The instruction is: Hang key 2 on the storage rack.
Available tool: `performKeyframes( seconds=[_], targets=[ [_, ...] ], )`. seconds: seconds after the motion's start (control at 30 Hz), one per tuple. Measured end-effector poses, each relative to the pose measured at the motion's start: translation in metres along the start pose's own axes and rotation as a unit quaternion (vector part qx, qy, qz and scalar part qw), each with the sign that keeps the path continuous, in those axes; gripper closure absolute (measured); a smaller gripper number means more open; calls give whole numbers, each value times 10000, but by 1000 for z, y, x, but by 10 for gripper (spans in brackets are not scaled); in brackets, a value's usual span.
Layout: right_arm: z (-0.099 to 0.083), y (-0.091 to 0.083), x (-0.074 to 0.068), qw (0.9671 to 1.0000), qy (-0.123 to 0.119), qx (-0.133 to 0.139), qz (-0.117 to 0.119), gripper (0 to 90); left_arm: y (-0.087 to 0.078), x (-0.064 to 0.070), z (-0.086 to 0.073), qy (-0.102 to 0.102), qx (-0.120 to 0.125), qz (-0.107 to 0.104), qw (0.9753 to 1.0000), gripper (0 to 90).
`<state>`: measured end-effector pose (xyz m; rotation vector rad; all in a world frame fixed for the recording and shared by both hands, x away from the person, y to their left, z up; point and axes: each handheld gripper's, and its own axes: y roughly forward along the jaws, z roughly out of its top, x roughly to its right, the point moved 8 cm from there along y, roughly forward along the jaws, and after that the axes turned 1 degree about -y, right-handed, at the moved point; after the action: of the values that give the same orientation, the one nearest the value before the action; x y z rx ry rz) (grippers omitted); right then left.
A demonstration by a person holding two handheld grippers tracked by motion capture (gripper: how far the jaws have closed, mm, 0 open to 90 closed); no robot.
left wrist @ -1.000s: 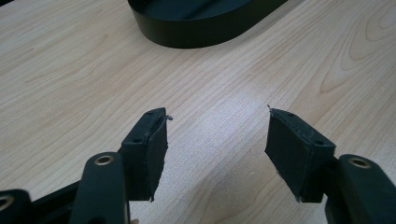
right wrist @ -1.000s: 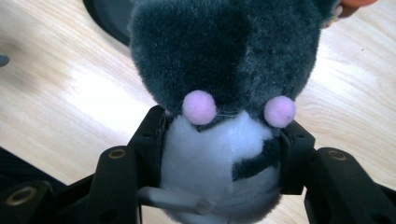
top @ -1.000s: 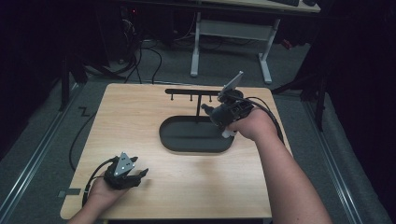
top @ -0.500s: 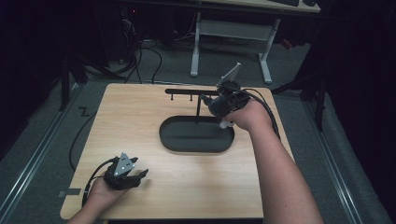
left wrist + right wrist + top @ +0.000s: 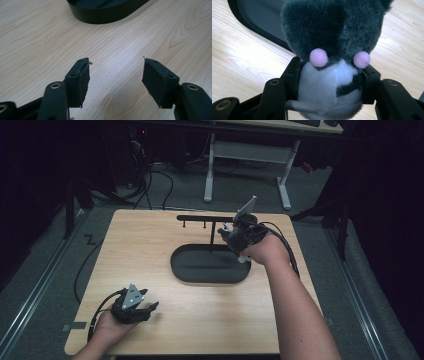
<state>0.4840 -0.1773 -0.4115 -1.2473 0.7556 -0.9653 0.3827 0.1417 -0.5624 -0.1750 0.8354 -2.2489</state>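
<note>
Table: a light wooden table (image 5: 150, 250) with visible grain carries everything; dark floor, cables and the legs of another desk lie beyond its far edge.
Stand: a black stand with an oval tray (image 5: 200, 270) as its base sits just right of the table's centre; from the tray's far side a thin post rises to a horizontal bar (image 5: 205, 218) with small pegs hanging under it.
Tray in the gripper views: its dark rim crosses the top of the left gripper view (image 5: 105, 15), and its edge curves through the upper left of the right gripper view (image 5: 254, 22).
Right gripper: the right gripper (image 5: 239, 236) is held above the right end of the tray, near the post, with its grey plate tilted up; its jaws are clamped on a plush toy.
Plush toy: the plush toy (image 5: 329, 75) is dark grey and furry on top, with a white front, a black band and two pink pom-poms; the jaws press its white body from both sides, above the table beside the tray.
Left gripper: the left gripper (image 5: 116, 77) rests low near the table's near left corner, well apart from the tray; its jaws stand wide apart with only bare wood between them.
</note>
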Motion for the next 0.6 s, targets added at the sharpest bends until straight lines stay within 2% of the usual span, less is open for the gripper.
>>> performKeyframes(
  seconds=[0.3,0.6],
  targets=[
    [-5,15,3,10000,60,-64,23,475,1,0,0,-1,-30,-17,10000,388],
    [4,38,-3,9998,78,-75,160,467,-2,0,1,11,-9,-22,10000,388]
  ],
)
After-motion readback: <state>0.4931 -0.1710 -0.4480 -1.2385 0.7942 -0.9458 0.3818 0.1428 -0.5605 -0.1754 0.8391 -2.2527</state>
